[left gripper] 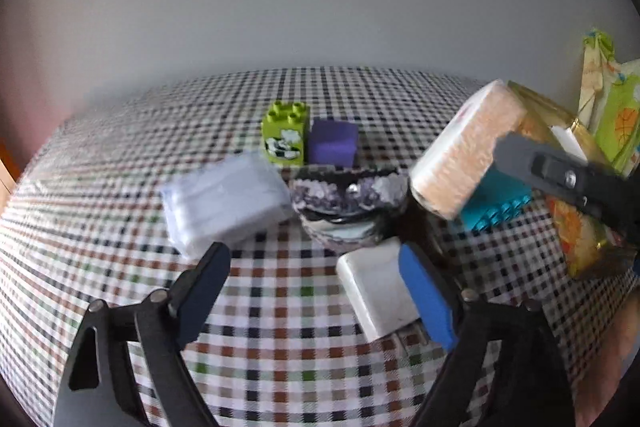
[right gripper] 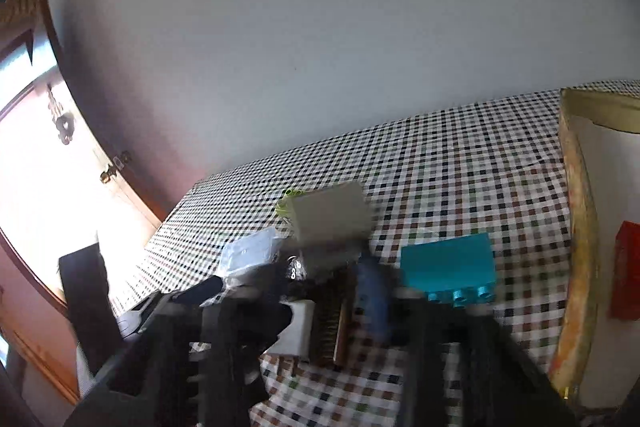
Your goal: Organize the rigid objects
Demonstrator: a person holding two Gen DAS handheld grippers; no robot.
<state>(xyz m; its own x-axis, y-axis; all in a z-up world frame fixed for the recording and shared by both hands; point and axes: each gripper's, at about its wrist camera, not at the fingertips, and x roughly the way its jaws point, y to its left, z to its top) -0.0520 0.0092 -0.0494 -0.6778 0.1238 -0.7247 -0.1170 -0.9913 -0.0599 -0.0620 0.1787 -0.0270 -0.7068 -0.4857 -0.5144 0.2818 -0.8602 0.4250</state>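
**Q:** What is the setting, and what has been put away?

**A:** A pale wall (left gripper: 320, 7) backs a bench (left gripper: 280, 327) under a checked cloth. At the bench's right edge stands an open patterned box (right gripper: 580, 227). It already holds a white item and a red one, so sorting appears to be under way but far from finished.

**Q:** Which object is in hand?

**A:** The pale block (left gripper: 468, 151), peach on one face. The right gripper (right gripper: 324, 279) has its fingers pinching the block, which is raised clear of the cloth just beside the box. Judged from its position, it goes into the box next.

**Q:** What is left on the cloth?

**A:** In descending size:
- a white packet (left gripper: 224, 199) at mid-bench;
- a sequinned pouch (left gripper: 348, 203) touching the packet's right side;
- a teal brick (left gripper: 496, 207) near the box;
- a green brick (left gripper: 284, 135) and a purple cube (left gripper: 332, 143), touching, towards the far edge;
- a white adapter (left gripper: 376, 291), nearest the front edge.

**Q:** And the other hand?

**A:** The left gripper (left gripper: 312, 255) has its fingers spread and holds nothing. The adapter lies against the inner side of its blue pad, probably the next pick.
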